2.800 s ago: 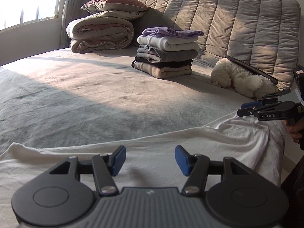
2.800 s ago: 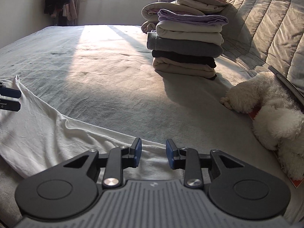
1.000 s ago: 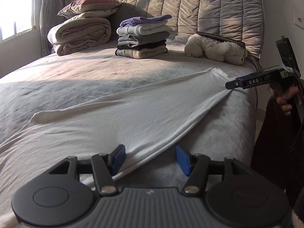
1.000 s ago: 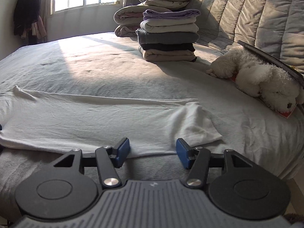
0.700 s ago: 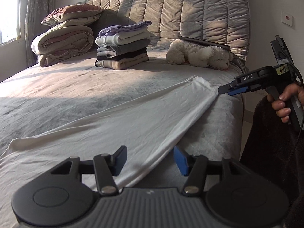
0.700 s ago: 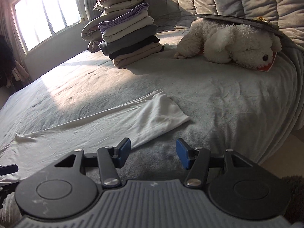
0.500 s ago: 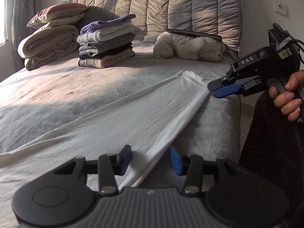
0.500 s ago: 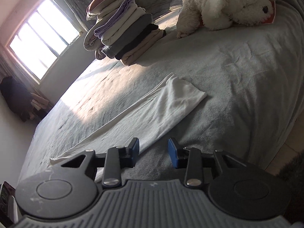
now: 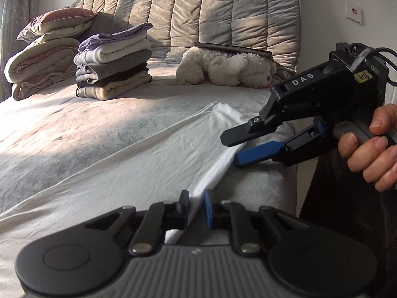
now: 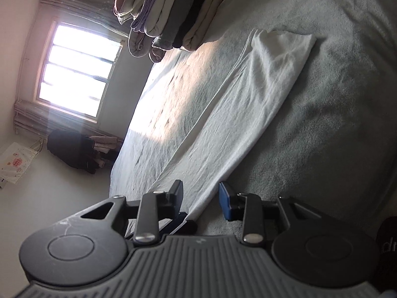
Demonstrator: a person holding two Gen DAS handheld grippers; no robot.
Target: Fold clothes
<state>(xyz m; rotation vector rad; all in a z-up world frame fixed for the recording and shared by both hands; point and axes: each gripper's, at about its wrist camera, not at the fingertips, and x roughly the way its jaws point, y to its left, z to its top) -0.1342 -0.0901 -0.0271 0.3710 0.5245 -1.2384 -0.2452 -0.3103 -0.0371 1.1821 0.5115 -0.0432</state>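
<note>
A long white garment (image 9: pixel 148 154) lies flat across the grey bed (image 9: pixel 62 114), its near edge along the bed's front side. My left gripper (image 9: pixel 196 204) is shut on that near edge, with white cloth pinched between the fingers. Further right along the same edge, my right gripper (image 9: pixel 229 149) is held by a hand (image 9: pixel 372 149). It stands open, one finger above and one below the cloth's edge. In the right wrist view the camera is rolled. There my right gripper (image 10: pixel 201 197) straddles the garment (image 10: pixel 248 104) edge, jaws apart.
A stack of folded clothes (image 9: pixel 111 69) stands near the quilted headboard (image 9: pixel 211 12), with rolled bedding and pillows (image 9: pixel 42 59) to its left. A white plush dog (image 9: pixel 228 69) lies at the back right. A window (image 10: pixel 74 69) and a dark clothes heap (image 10: pixel 72 149) are across the room.
My left gripper has closed onto the garment's near edge. The right gripper has rolled sideways and moved in until its open fingers straddle the same edge.
</note>
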